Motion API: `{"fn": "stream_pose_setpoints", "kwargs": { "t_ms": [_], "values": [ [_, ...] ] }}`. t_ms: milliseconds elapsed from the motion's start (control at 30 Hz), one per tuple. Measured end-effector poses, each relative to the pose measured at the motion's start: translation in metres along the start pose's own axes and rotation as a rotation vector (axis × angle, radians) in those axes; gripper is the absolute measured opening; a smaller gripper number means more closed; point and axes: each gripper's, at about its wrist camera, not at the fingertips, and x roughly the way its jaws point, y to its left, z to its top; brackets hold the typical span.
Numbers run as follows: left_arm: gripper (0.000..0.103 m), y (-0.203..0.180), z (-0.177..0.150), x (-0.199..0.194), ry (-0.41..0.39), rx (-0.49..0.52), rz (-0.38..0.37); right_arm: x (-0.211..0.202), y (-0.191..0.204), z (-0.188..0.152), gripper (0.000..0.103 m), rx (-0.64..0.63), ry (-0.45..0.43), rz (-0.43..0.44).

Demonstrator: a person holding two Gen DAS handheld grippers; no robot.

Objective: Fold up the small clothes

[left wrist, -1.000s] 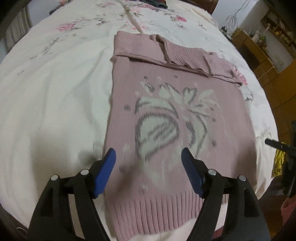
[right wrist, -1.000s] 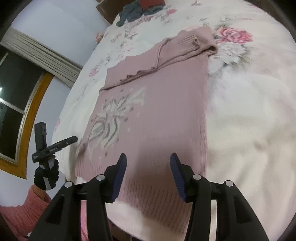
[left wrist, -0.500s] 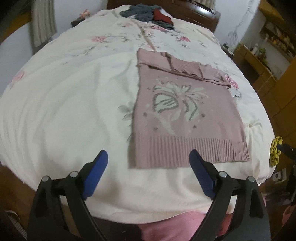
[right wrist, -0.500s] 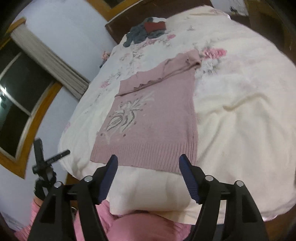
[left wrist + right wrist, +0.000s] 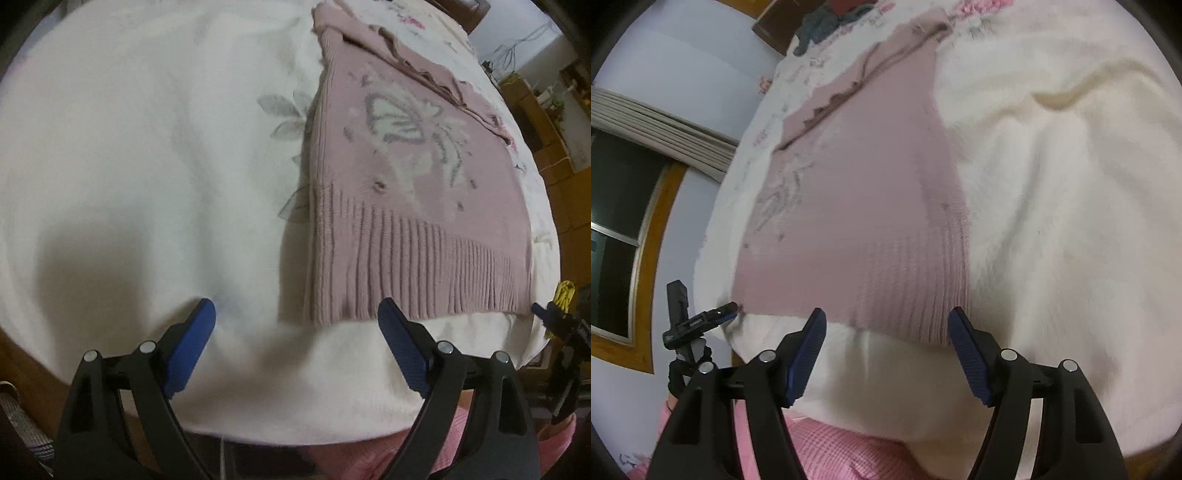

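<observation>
While flat, sweater (image 5: 413, 192) on bedspread (image 5: 147, 166)

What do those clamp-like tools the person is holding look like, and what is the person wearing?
Each tool is black plastic with two angled arms that end in ribbed blue pads, joined by silver rivets. The left gripper and right gripper look alike. In the right view, the other tool's black handle is held in a hand in a dark glove. The person wears pink knit clothing.
</observation>
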Motion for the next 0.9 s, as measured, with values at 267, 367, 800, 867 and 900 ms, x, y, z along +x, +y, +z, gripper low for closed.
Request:
{"fn": "stream_pose_setpoints", "kwargs": {
  "t_ms": [267, 367, 800, 867, 900],
  "values": [
    [0.087, 0.006, 0.012, -0.008, -0.059, -0.057, -0.153, 0.023, 0.006, 0.01, 0.049, -0.045, 0.017, 0.043],
    [0.085, 0.003, 0.013, -0.004, -0.042, -0.034, -0.125, 0.027, 0.01, 0.009, 0.048, -0.055, 0.028, 0.032],
    [0.09, -0.012, 0.01, 0.003, -0.026, 0.057, -0.023, -0.013, -0.017, 0.017, 0.063, -0.009, -0.064, -0.082],
    [0.091, -0.015, 0.011, 0.006, -0.027, 0.07, -0.01, -0.005, -0.023, 0.015, 0.063, -0.013, -0.02, -0.07],
    [0.091, -0.017, 0.013, 0.007, -0.026, 0.076, -0.006, 0.001, -0.024, 0.014, 0.062, -0.018, -0.002, -0.051]
  ]
}}
